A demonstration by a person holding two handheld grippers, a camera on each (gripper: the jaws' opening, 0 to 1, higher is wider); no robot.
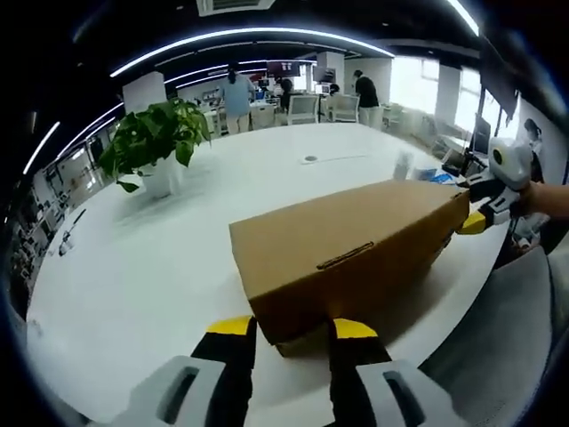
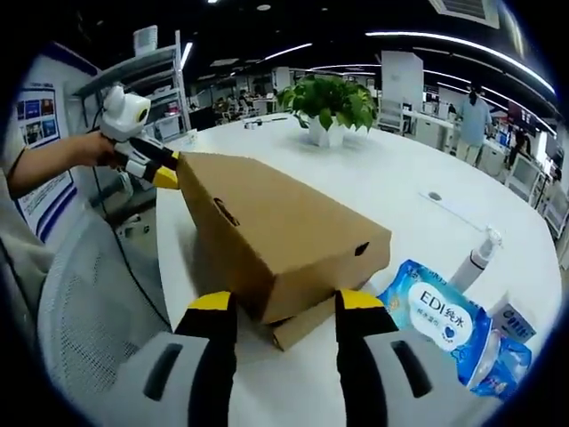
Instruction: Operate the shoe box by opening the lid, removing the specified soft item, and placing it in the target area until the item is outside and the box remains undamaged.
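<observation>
The shoe box is flanked at opposite ends by the left gripper and right gripper, fingers spread and grasping nothing, seemingly to raise its lid evenly.

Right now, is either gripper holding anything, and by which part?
Both grippers are at the shoe box lid, one at each end: left gripper, right gripper. Jaws straddle the lid's edges; a firm clamp cannot be told.

The blue wipes pack on the table reads "EDI" with Chinese characters beside it. Posters on the wall carry print too small to read.
</observation>
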